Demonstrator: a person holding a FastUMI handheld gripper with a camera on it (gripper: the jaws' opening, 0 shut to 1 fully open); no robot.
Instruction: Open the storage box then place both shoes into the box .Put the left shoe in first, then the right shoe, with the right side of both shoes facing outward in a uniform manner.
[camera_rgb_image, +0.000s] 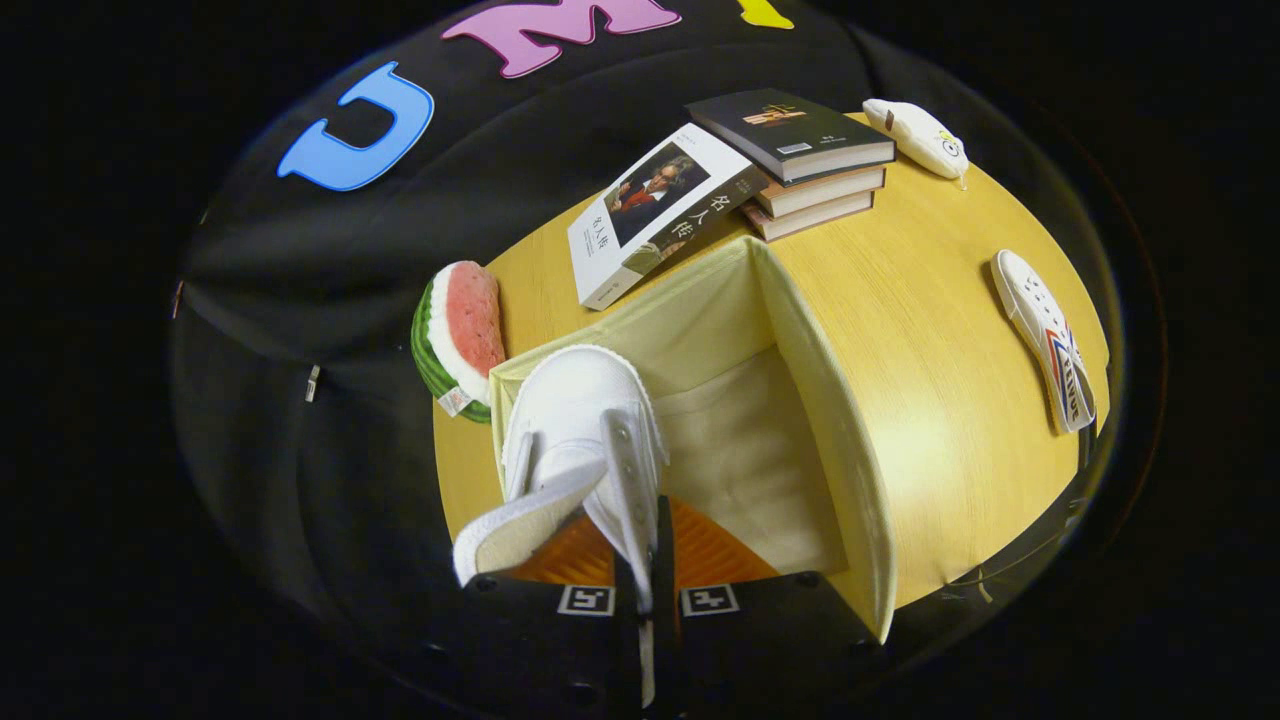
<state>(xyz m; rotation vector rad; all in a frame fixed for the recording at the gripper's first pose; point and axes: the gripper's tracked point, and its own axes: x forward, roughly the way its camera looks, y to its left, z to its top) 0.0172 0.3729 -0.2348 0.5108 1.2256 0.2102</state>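
The claw (648, 590) grips a white canvas shoe (575, 440) over the open pale-yellow fabric box (800, 400), stacked books (810, 170) beyond.

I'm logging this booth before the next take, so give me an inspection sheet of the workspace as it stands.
Surface: wooden table, bare patches around the box.
Job's things: fabric storage box open; white shoe held over its opening; second shoe lying on the table beyond the box.
Clutter: watermelon-slice toy beside the box; stack of books; one book leaning on the box; small white toy.
Gripper: fingers shut on the white shoe's side wall.
Cables: nothing seen.
Surroundings: black cloth wall.
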